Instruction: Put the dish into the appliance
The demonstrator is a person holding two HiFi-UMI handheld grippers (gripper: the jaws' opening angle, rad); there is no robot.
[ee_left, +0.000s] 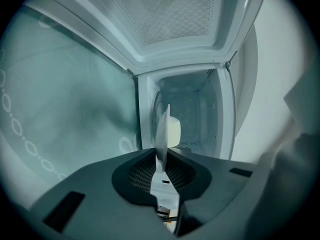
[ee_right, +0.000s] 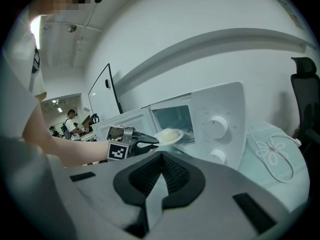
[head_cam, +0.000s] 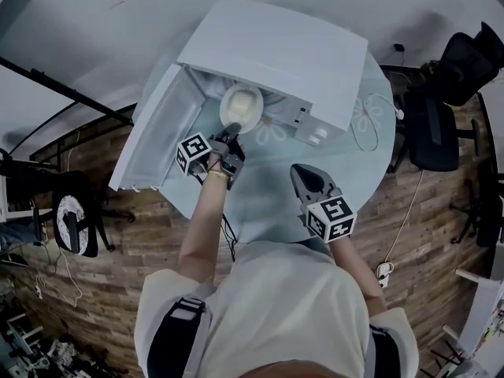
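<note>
A white plate [head_cam: 240, 105] with a pale bun on it sits level at the mouth of the white microwave [head_cam: 276, 53], whose door [head_cam: 153, 132] stands swung wide to the left. My left gripper [head_cam: 228, 130] is shut on the plate's near rim. In the left gripper view the plate [ee_left: 161, 134] shows edge-on between the jaws, with the lit cavity [ee_left: 200, 109] just beyond. The right gripper view shows the plate [ee_right: 170, 135] and the left gripper [ee_right: 145, 144] in front of the microwave [ee_right: 220, 119]. My right gripper [head_cam: 303, 176] hangs over the tablecloth, shut and empty [ee_right: 160, 184].
The microwave stands on a round table under a pale teal cloth [head_cam: 268, 187]. A white cable [head_cam: 362, 124] lies on the cloth to the right of the microwave. Black office chairs [head_cam: 441, 109] stand at the right, another chair [head_cam: 75, 219] at the left. People [ee_right: 70, 121] stand far behind.
</note>
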